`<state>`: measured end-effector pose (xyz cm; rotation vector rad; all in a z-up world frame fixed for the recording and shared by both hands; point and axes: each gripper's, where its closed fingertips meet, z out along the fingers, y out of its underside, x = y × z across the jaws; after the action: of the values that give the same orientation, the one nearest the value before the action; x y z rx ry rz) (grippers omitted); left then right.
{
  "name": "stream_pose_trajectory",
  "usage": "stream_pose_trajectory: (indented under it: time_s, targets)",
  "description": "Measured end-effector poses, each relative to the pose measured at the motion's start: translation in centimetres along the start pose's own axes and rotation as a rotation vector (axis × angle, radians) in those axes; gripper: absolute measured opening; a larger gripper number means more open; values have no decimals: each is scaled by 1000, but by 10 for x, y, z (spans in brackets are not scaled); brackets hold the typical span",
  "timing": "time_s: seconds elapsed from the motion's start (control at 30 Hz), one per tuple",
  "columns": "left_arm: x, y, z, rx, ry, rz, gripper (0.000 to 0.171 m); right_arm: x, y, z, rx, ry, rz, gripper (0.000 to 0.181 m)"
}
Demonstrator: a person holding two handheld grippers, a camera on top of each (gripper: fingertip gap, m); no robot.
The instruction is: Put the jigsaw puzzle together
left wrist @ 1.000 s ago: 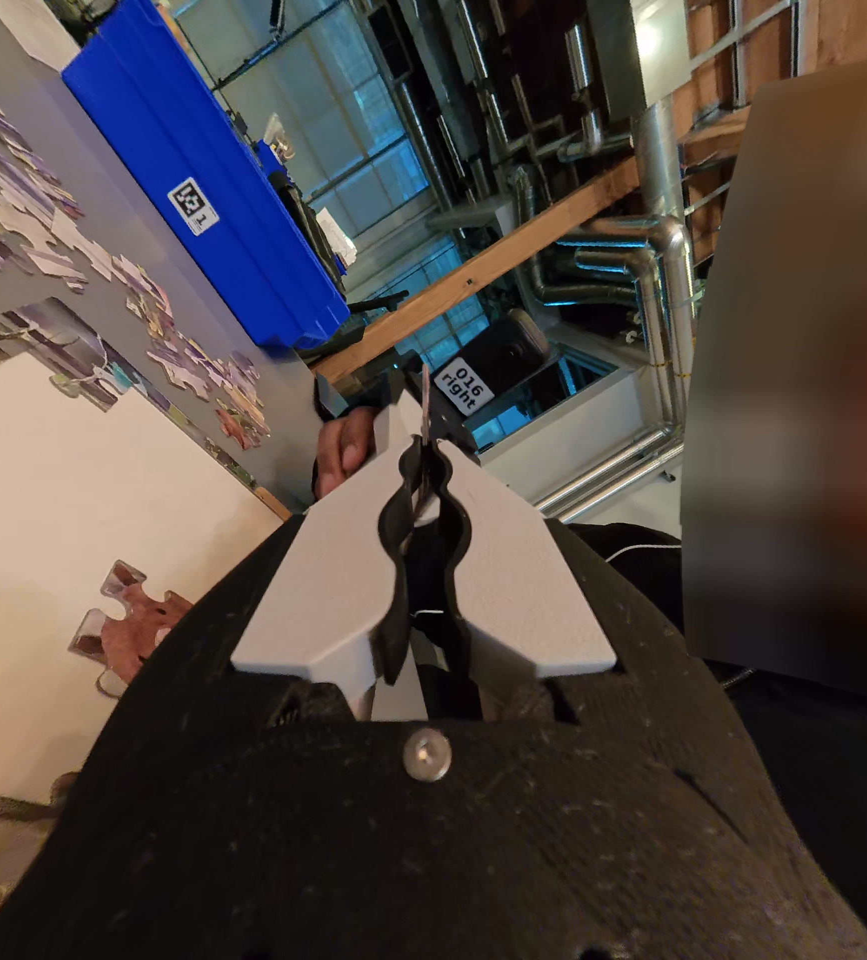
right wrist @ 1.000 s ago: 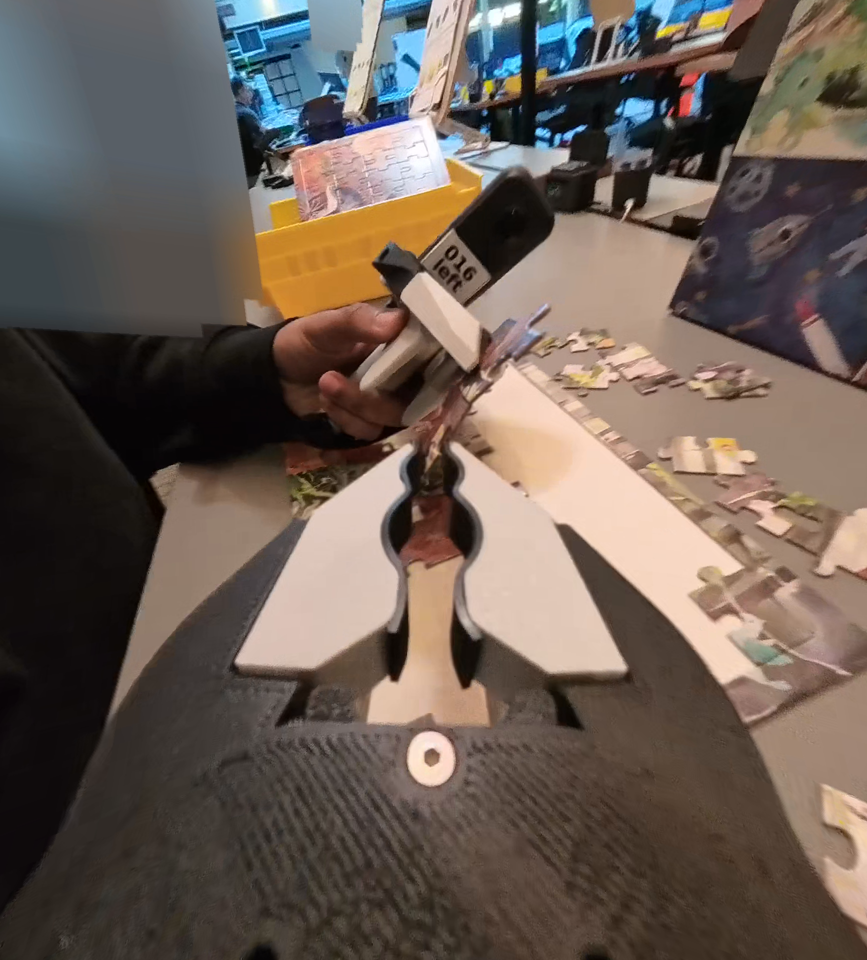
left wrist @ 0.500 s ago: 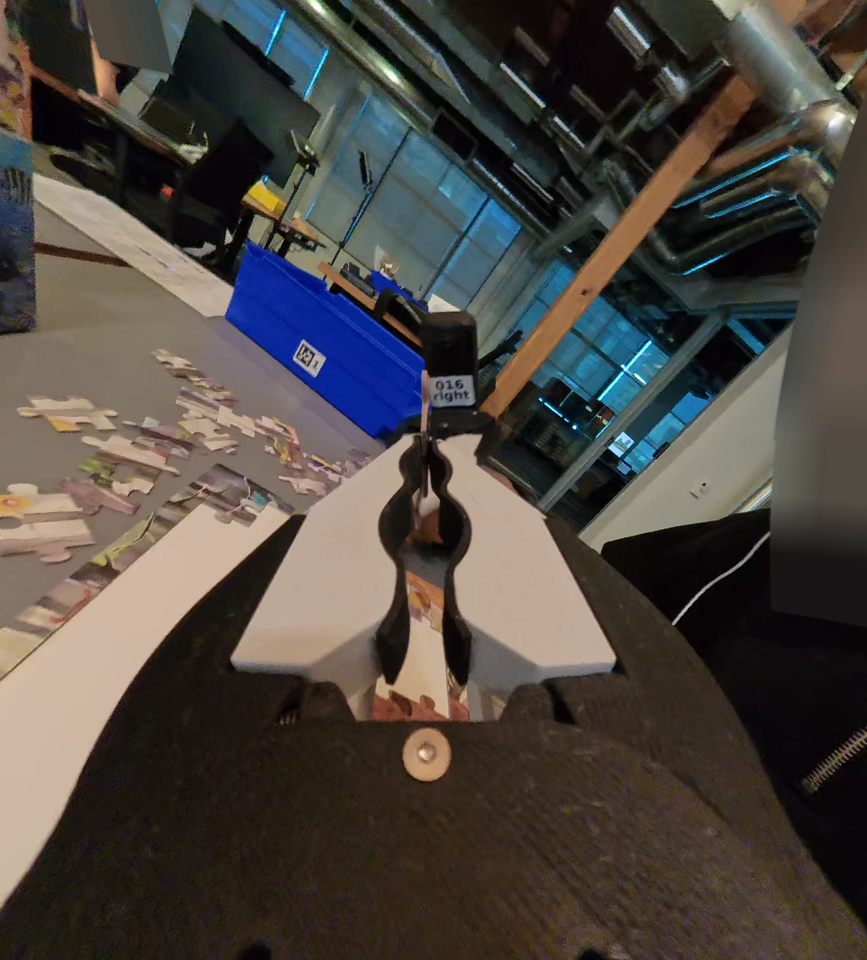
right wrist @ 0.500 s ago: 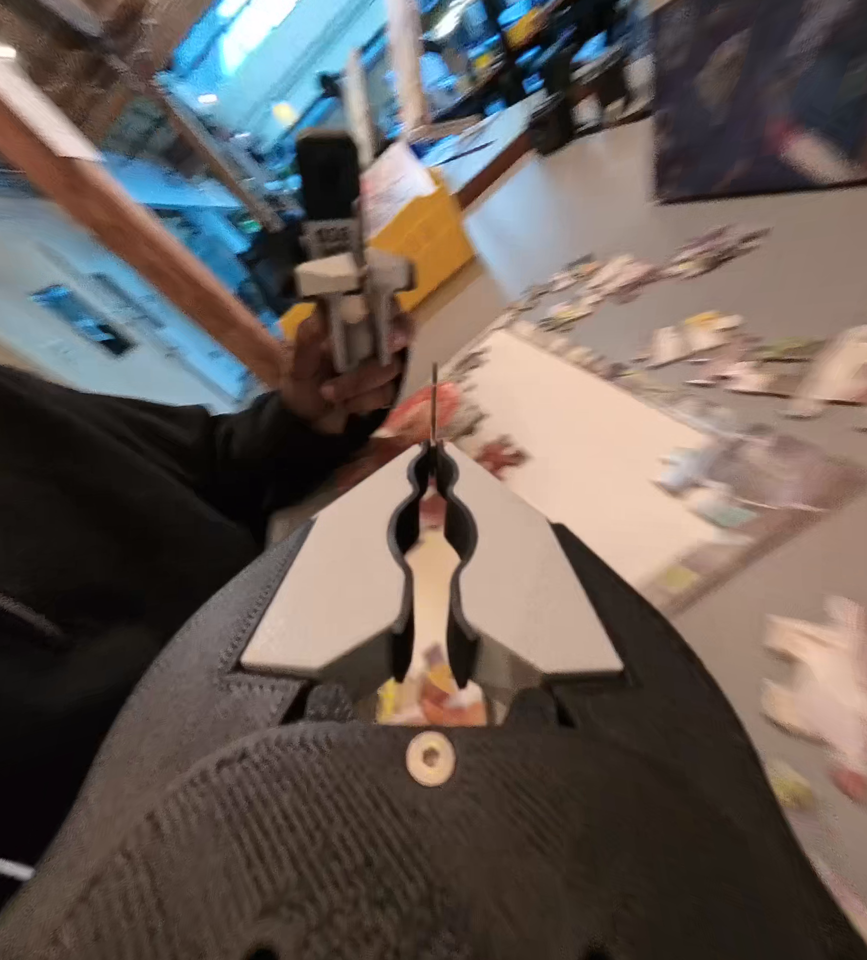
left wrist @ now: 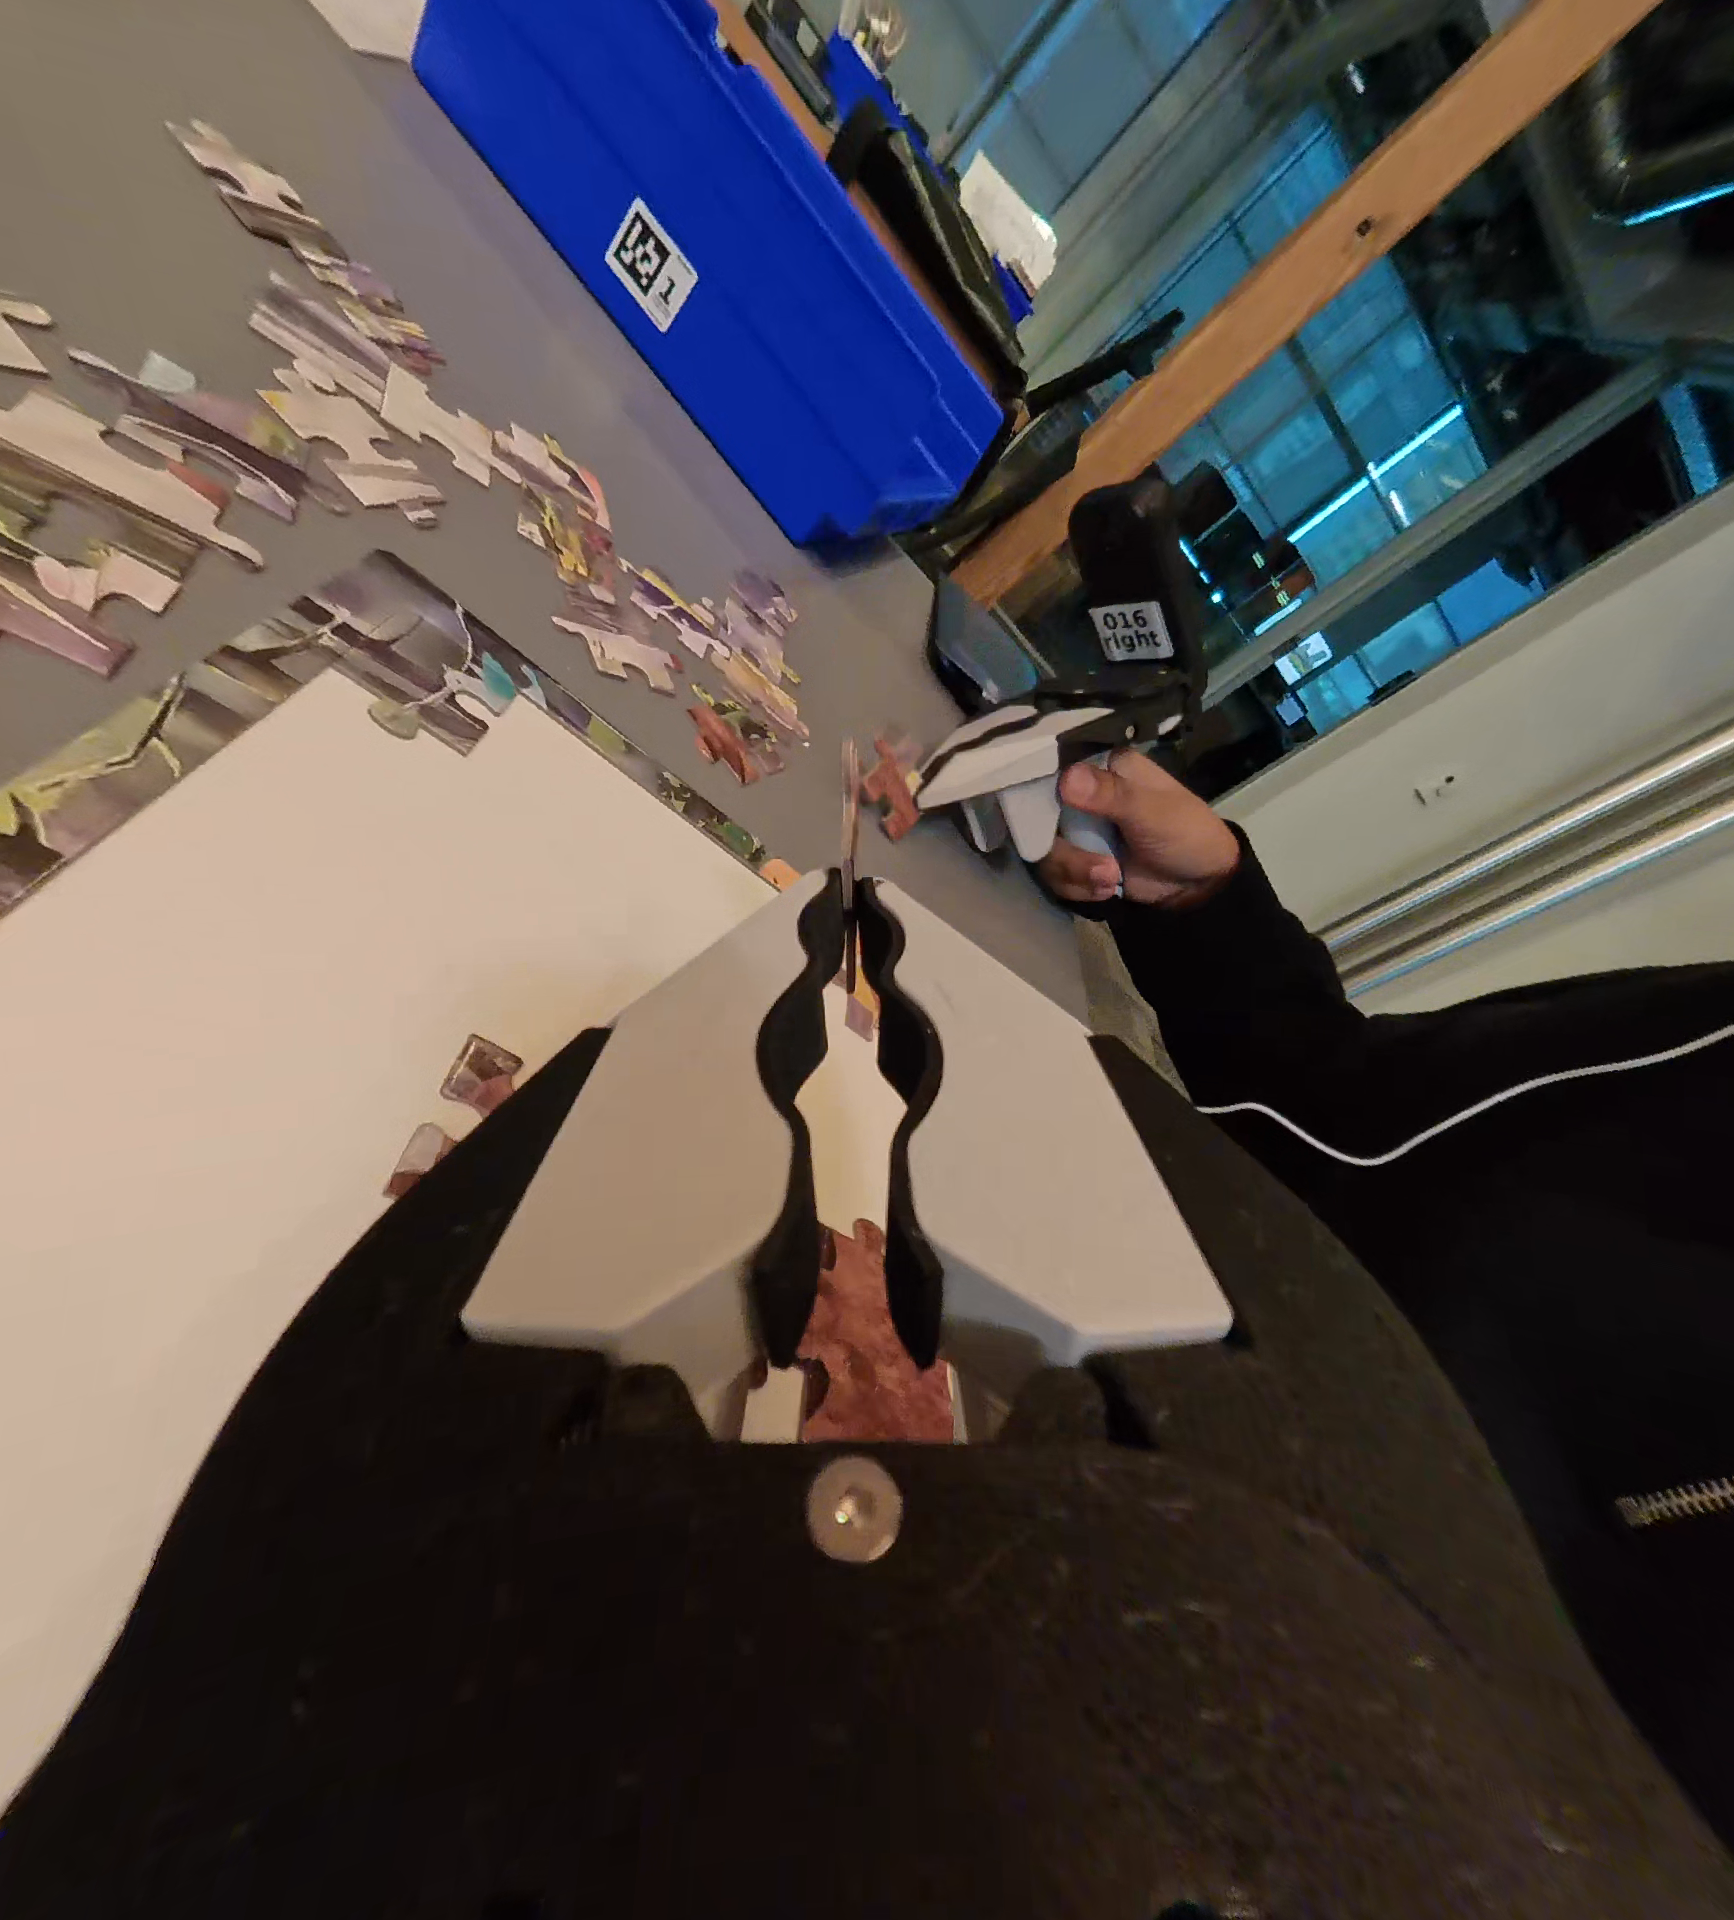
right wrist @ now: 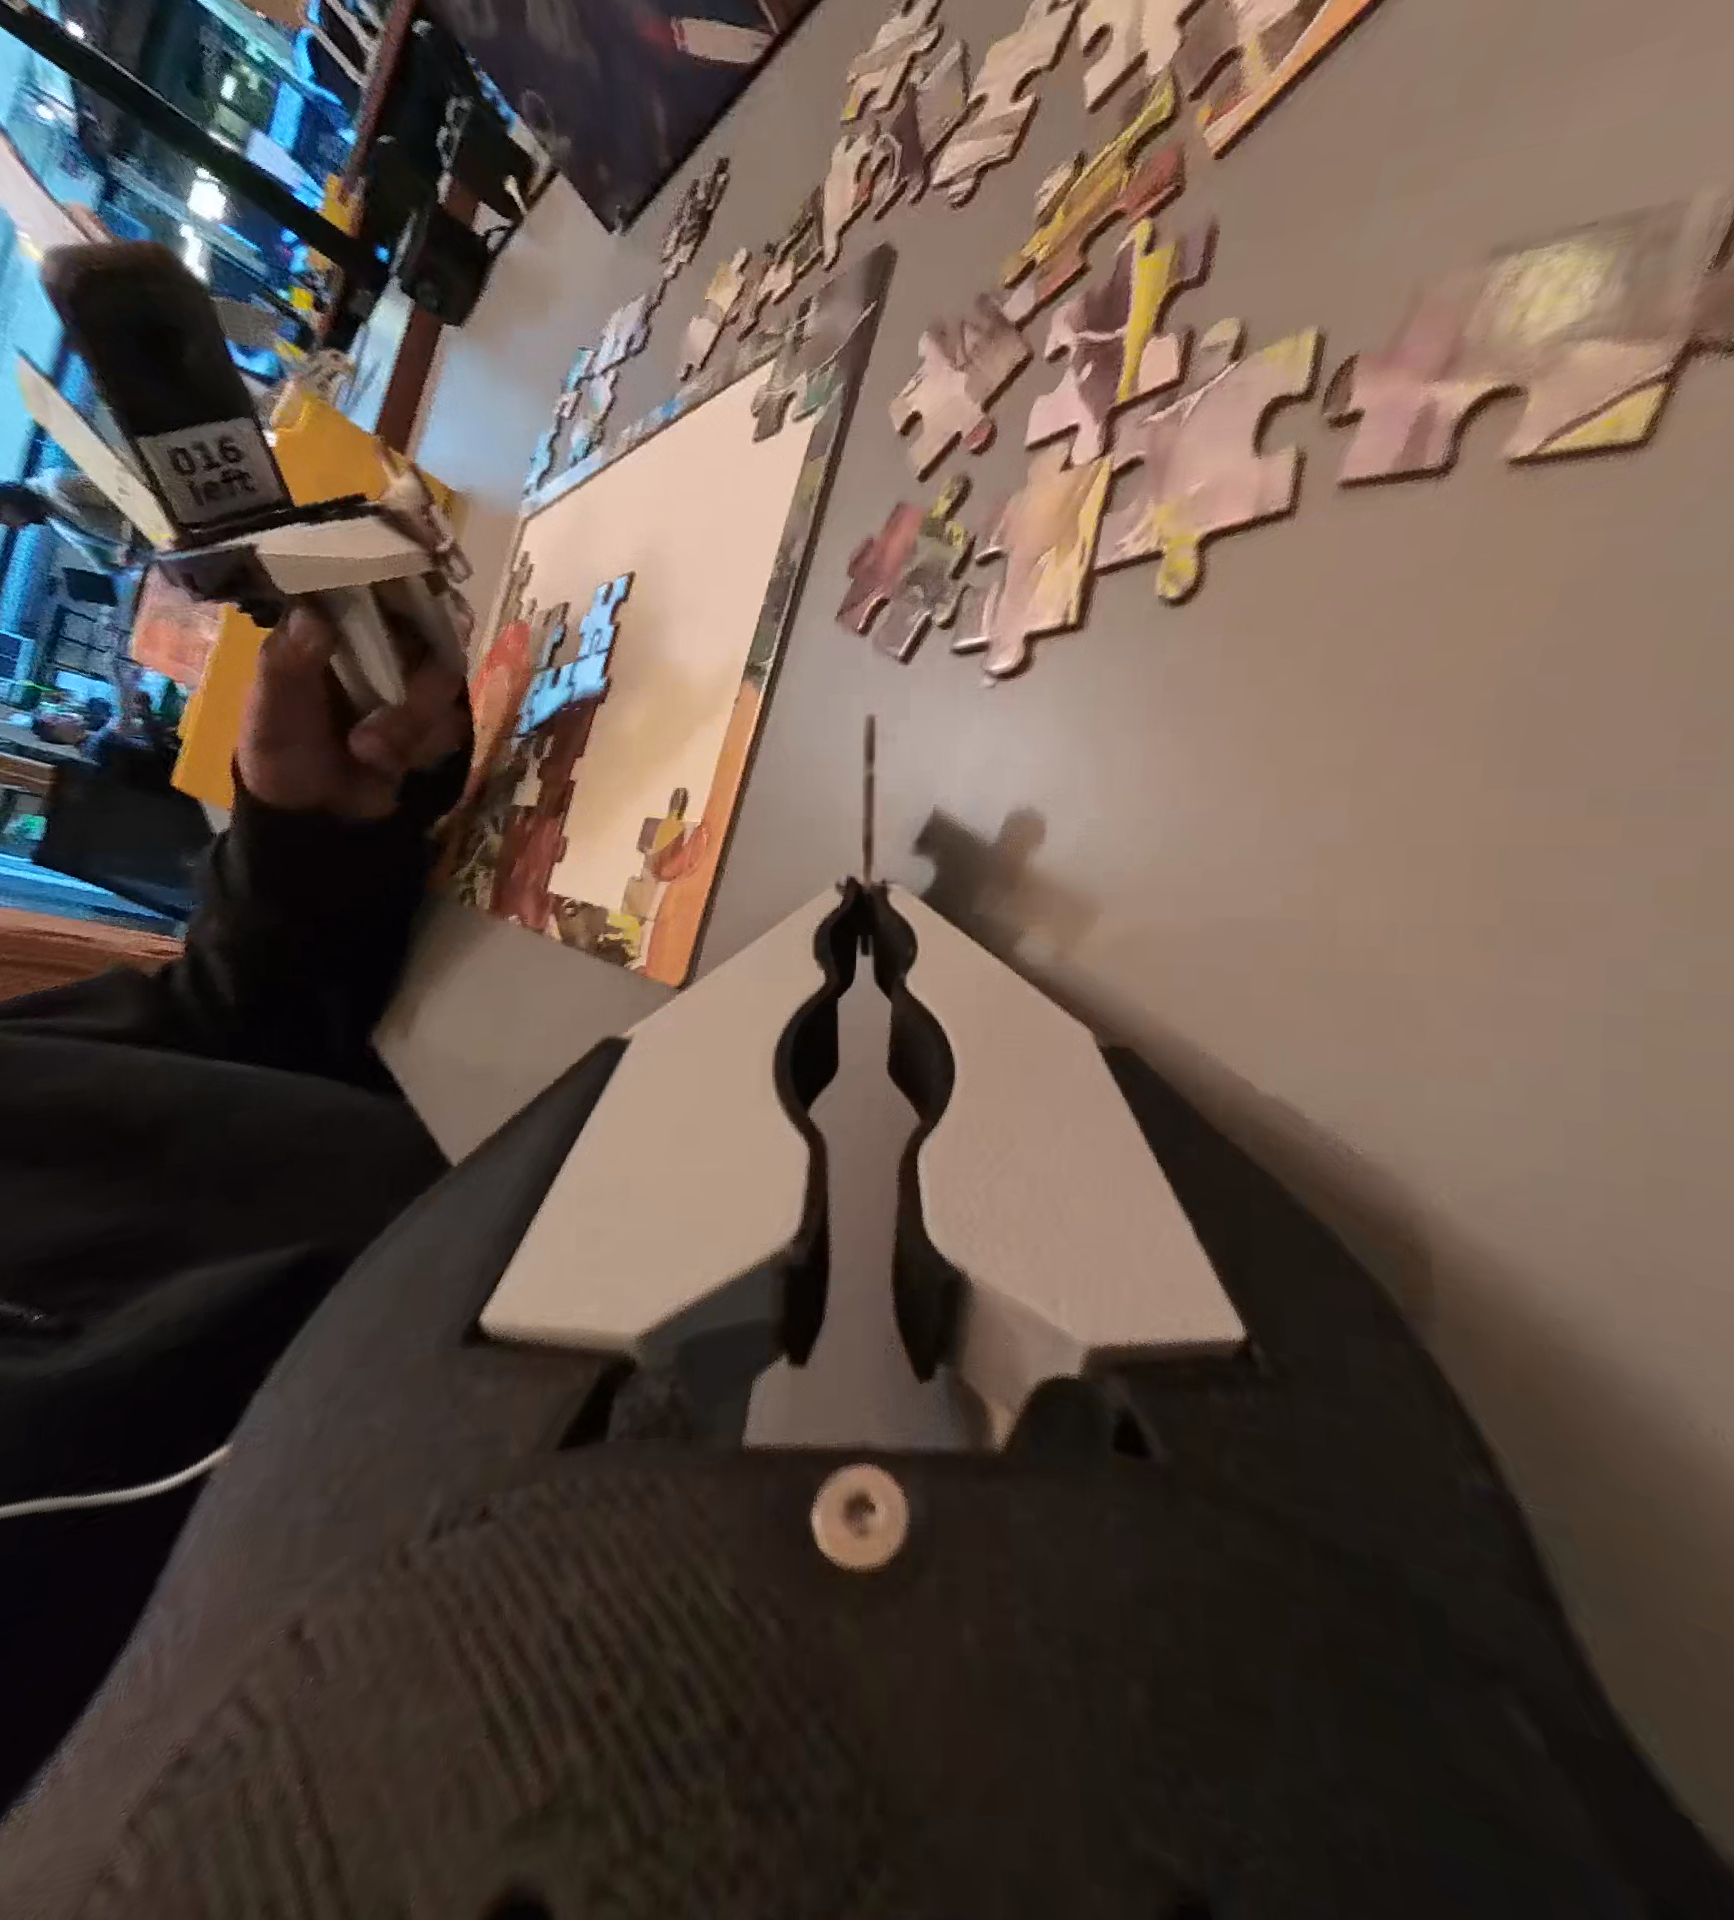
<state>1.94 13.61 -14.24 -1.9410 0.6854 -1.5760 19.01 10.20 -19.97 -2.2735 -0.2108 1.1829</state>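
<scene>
In the left wrist view our left gripper (left wrist: 850, 885) has its pale, matte fingers with wavy black inner pads pressed together at the tips, pinching a thin cardboard puzzle piece (left wrist: 849, 805) that stands edge-on and points toward twelve o'clock. Beneath it lies the smooth white board (left wrist: 219, 987), its rim at ten o'clock lined with joined pieces in mauve, green and grey. Loose knobbed pieces (left wrist: 343, 416) are scattered over the flat grey table (left wrist: 489, 270) from nine to twelve o'clock, and a glossy blue plastic bin (left wrist: 738, 291) sits at twelve o'clock.

At two o'clock our right hand (left wrist: 1143, 847) grips the right gripper (left wrist: 930, 784), which carries a reddish-brown piece (left wrist: 889, 795) at its tips.

In the right wrist view the right gripper (right wrist: 865, 883) is likewise closed on that piece (right wrist: 870, 800), seen as a thin dark sliver just above the table (right wrist: 1362, 831), with its knobbed shadow beside it. The board (right wrist: 676, 582) lies at eleven o'clock with a patch of blue and orange pieces assembled on it. Loose pieces (right wrist: 1102, 447) with yellow and lilac print lie from twelve to two o'clock, somewhat blurred. The left gripper (right wrist: 442, 561) is held up at ten o'clock in our left hand (right wrist: 343, 727).
</scene>
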Motion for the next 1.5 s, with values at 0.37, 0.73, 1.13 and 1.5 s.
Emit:
stream_pose_trajectory:
  time_s: [0.37, 0.73, 1.13, 1.5]
  targets:
    - [-3, -2, 7, -1, -23, -10, 0, 4, -17, -13, 33, 213, -246, 38]
    - [-1, 9, 14, -59, -2, -11, 0, -95, -50, 99, -40, 19, -870, 37]
    - [-16, 10, 6, -75, -63, 11, 15, -116, -50, 133, -143, -375, -557, 0]
    - [-38, 1, -12, -71, -208, 107, 25, -66, -46, 152, -275, -163, -402, 17]
